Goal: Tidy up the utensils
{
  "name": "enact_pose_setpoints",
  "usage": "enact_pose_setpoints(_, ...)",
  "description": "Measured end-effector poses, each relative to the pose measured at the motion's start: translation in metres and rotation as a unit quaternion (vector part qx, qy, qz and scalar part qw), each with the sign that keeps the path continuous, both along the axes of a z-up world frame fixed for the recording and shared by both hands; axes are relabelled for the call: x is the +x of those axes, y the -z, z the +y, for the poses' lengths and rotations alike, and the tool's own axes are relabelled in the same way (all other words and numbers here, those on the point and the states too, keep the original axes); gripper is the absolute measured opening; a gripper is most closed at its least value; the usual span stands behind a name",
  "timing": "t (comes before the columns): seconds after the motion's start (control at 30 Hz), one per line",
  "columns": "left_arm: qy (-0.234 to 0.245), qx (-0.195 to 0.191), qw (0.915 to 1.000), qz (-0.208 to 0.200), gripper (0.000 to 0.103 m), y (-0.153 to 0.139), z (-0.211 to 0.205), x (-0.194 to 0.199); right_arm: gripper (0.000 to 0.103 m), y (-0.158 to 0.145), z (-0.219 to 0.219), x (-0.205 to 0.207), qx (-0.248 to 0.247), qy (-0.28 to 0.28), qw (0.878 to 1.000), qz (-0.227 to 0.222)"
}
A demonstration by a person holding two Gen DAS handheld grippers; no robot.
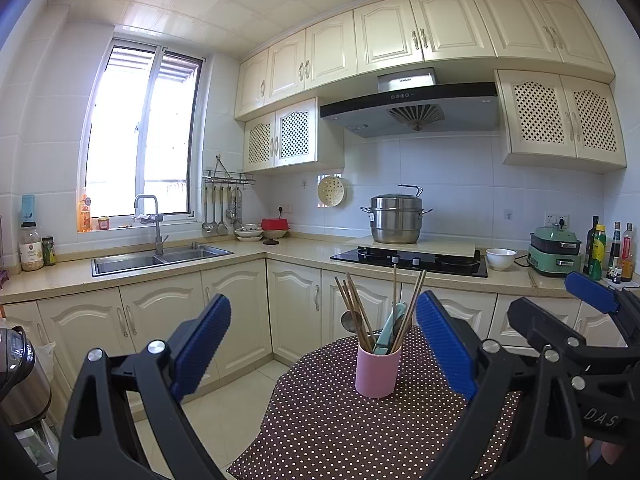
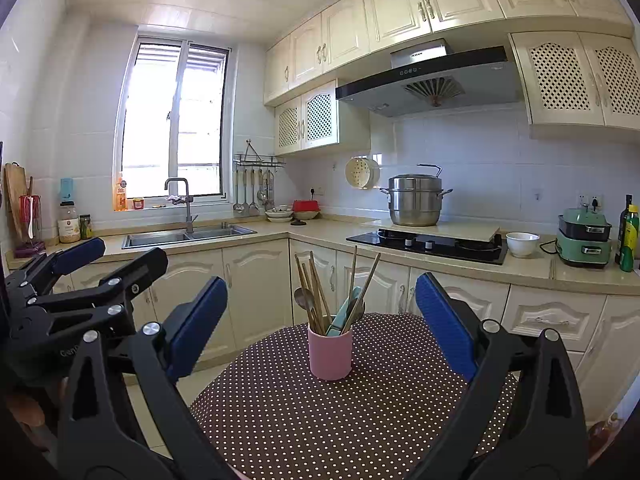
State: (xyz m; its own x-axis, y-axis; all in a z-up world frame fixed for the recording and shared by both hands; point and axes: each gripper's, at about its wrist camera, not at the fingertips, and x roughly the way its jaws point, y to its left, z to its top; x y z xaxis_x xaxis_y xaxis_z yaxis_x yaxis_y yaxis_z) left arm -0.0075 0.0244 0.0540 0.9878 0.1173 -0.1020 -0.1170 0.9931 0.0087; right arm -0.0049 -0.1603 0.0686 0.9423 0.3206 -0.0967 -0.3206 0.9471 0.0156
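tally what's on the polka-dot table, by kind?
Pink holder: 1
Chopsticks bundle in it: 1, single sticks too overlapped to count
Metal spoon: 1
Teal-handled utensil: at least 1
Total: 4 kinds; nothing lies loose on the tablecloth.

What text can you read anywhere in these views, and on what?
"DAS": white letters, cut off, on the right gripper body, left wrist view.
Range hood brand plate: too small to read.
Jar and bottle labels: blurred.
Left gripper lettering: partly hidden, unreadable.
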Motion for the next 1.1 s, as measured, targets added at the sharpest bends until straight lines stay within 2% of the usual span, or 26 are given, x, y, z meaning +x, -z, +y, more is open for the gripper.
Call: enact_pose_setpoints(1.1, 0.001, 0.002, 1.0, 0.004, 0.092, 0.0042, 0.007, 0.0015, 0.093, 0.0026, -0.0015, 0.0035, 0.001, 0.001, 1.0, 0.004)
